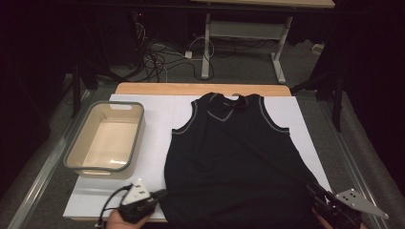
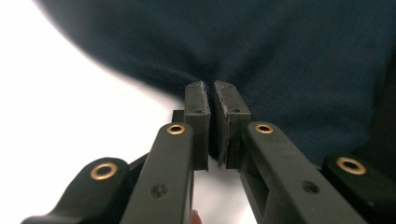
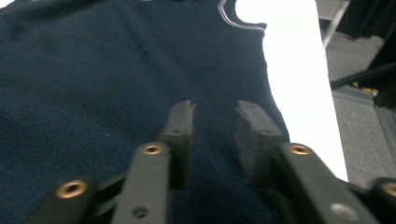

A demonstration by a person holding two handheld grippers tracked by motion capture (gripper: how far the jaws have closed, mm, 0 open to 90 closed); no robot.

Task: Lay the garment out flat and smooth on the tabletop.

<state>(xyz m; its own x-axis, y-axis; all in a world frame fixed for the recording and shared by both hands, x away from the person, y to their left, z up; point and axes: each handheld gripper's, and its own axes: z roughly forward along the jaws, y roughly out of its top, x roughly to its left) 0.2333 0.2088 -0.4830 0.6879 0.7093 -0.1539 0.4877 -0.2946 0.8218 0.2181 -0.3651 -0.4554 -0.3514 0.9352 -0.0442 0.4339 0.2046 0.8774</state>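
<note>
Dark sleeveless vest [image 1: 236, 162] spread flat on the white table [image 1: 157, 119], neck toward 12 o'clock, hem toward 6 o'clock at the near edge. Grey trim visible round neck and armholes. No fold in the cloth as yet.

Left tongs [image 1: 160, 194] at the hem corner, about 7 o'clock of the garment. Seen from the left gripper view: left tongs [image 2: 210, 91] nearly closed, pads a sliver apart, dark fabric [image 2: 261, 56] bunched right at the tips and apparently pinched between them; exact bite hard to confirm, the cloth being blurred there.

Right tongs [image 1: 313, 188] at the opposite hem corner, about 5 o'clock of the garment. Seen from the right gripper view: right tongs [image 3: 215, 109] parted to a moderate gap, resting over the fabric [image 3: 116, 84], nothing clamped.

Grey-rimmed beige bin [image 1: 106, 138] at 9 o'clock of the vest, just beside it, nothing in it.

Judged stage: early. Garment laid out and one hem corner seemingly taken. Left to do: closing on the second corner, lifting the hem, folding, and probably placing into the bin.
</note>
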